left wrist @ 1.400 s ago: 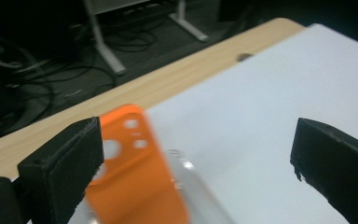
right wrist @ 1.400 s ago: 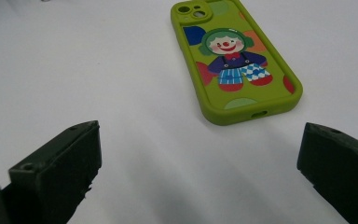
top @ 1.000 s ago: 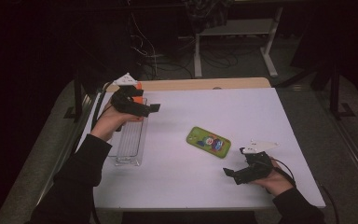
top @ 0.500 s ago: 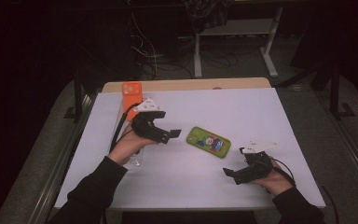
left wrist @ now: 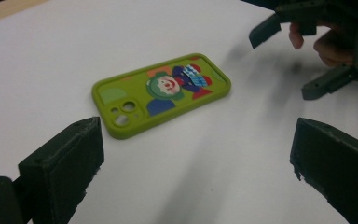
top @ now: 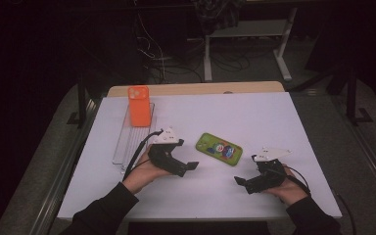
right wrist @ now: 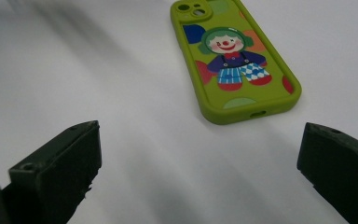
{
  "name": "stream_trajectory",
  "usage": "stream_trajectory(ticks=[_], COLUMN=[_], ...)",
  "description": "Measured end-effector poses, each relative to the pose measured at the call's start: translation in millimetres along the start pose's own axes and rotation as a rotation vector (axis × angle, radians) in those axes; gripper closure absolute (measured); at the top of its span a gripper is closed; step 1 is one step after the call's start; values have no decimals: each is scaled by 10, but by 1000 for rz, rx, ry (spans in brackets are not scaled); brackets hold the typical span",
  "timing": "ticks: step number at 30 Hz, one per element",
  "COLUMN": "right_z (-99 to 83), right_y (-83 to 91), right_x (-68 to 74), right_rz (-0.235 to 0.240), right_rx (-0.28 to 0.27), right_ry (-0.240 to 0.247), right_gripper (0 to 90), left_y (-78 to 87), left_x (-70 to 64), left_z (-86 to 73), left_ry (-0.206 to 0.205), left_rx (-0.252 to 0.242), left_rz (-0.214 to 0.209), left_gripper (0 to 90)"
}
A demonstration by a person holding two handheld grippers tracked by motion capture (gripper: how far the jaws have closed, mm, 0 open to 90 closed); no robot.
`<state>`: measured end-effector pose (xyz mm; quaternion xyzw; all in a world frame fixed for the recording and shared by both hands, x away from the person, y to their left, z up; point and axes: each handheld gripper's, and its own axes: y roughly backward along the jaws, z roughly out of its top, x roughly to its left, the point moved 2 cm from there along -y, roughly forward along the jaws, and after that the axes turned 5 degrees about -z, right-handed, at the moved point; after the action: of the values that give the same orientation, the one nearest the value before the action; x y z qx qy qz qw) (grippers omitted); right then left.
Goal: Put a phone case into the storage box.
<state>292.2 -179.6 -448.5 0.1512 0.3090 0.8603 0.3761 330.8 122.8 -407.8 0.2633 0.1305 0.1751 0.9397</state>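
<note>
White desk (top: 274, 122) under a dark room, cables and a stand leg behind it: that is my working field. At its middle lies the green phone case (top: 219, 149), flat, printed side up with a clown figure, camera cut-outs toward my left gripper and the port end toward my right. Nothing touches it.

My left gripper (top: 188, 167) sits just left of the case with its fingers (left wrist: 63, 161) spread wide, aimed at the camera-end corner, near but apart. My right gripper (top: 242, 182) rests near the case's lower right, fingers (right wrist: 58, 158) likewise wide apart and empty, the port end in front of them.

Farther out on the left, an orange phone case (top: 138, 105) stands upright in a clear slotted rack (top: 127, 142), so I judge that one as placed and the green one as next: I am in the approach-to-grasp step.

The next move, I think, calls for lowering the left fingers to straddle the case's thin edge at the camera end; flat on the desk, it may need tipping or a steadying push from the right gripper.
</note>
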Motion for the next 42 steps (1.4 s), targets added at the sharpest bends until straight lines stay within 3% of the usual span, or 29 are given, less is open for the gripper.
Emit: stream_trajectory(ticks=[2,9,18,25,31,33,42], right_z=[-1,7,40,97,221,284,598], right_y=[4,13,38,70,109,111,57], right_x=[-7,-26,-13,-18,-93,-122,-226], right_rz=[2,0,2,10,16,20,39], right_rx=[-1,-12,-13,20,10,9,11], right_ry=[-1,-17,-14,-15,-32,-32,-8], right_gripper=[0,0,0,0,0,0,0], left_y=[-26,-85,-79,-80,-64,-63,-63], left_x=[-11,4,6,7,12,14,33], left_z=[-64,-224,-229,-226,-219,-217,-215], left_ry=[-20,-23,-3,-9,-15,2,8], left_rx=[10,37,42,46,49,41,34], left_rz=[1,23,-5,-12,-14,-13,-11], left_gripper=[24,24,24,24,24,24,24])
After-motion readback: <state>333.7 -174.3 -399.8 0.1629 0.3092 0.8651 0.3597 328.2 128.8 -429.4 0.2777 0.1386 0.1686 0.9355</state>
